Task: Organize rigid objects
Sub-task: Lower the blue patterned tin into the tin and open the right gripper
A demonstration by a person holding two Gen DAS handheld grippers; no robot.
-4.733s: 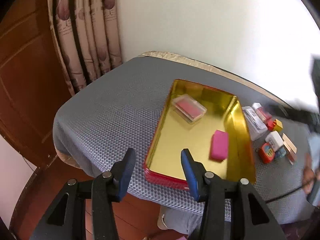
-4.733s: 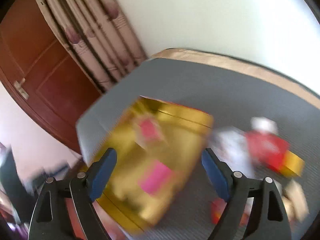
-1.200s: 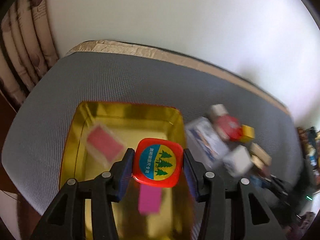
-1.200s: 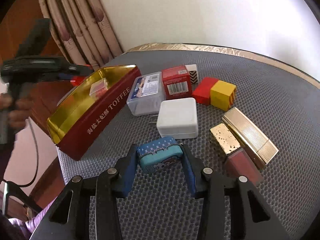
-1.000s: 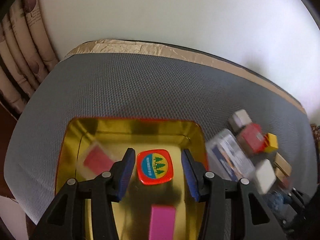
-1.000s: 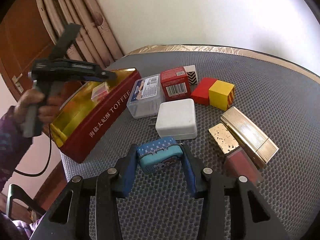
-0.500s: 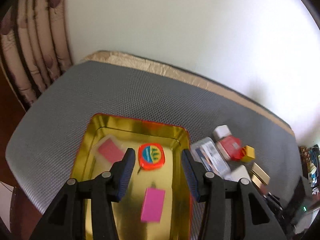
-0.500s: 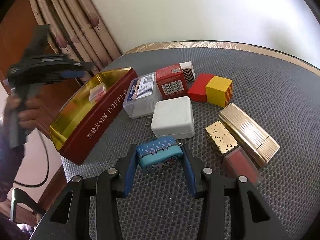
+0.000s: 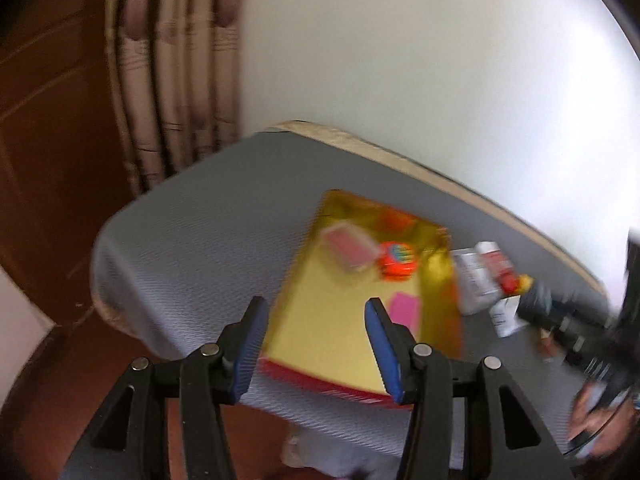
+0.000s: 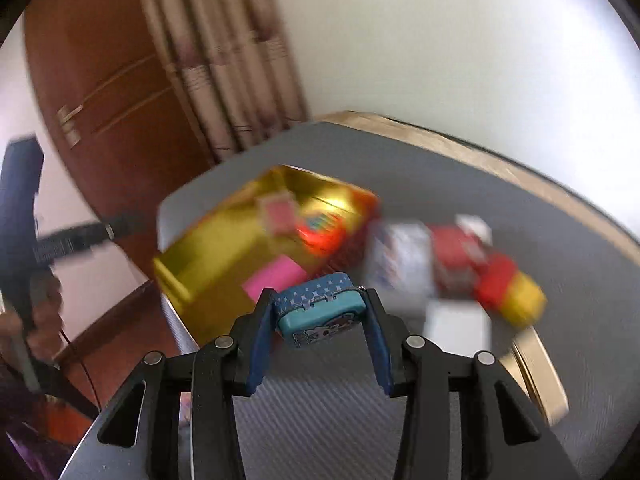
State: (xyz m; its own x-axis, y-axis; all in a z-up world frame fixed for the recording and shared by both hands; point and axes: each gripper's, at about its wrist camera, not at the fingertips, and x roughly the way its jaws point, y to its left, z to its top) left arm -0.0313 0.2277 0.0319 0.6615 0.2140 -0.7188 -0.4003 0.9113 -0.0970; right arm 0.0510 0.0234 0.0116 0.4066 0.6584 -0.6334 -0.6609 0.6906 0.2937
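Right gripper (image 10: 318, 334) jaws narrowly set and clamped on a small blue tin (image 10: 320, 309), pads pressing both short ends, tin lifted clear of the grey counter (image 10: 540, 208) and hanging just in front of the gold tray (image 10: 192, 276). Left gripper (image 9: 316, 346) jaws opening, about half wide, nothing between them; hovering above the tray's near red edge. Inside the tray: a pink block (image 9: 405, 309), a red-and-clear case (image 9: 350, 249) and a round orange box (image 9: 398, 261), the last two touching or nearly so, hard to tell through the blur. Beside the tray on the counter: a clear plastic box (image 10: 402, 264), a red carton (image 10: 456, 260), a red-and-yellow block (image 10: 510, 290), a white charger (image 10: 458, 322) and a gold case (image 10: 540, 376), all smeared.

Risks, as a judgement: smooth metal held only at its ends, so a quick swing could twist or slip it out. Low carry over the tray wall likely to clip the rim and shove the tray. Release onto the pink block could leave the tin tilted. Two grippers near the same tray, so some chance of a knock.
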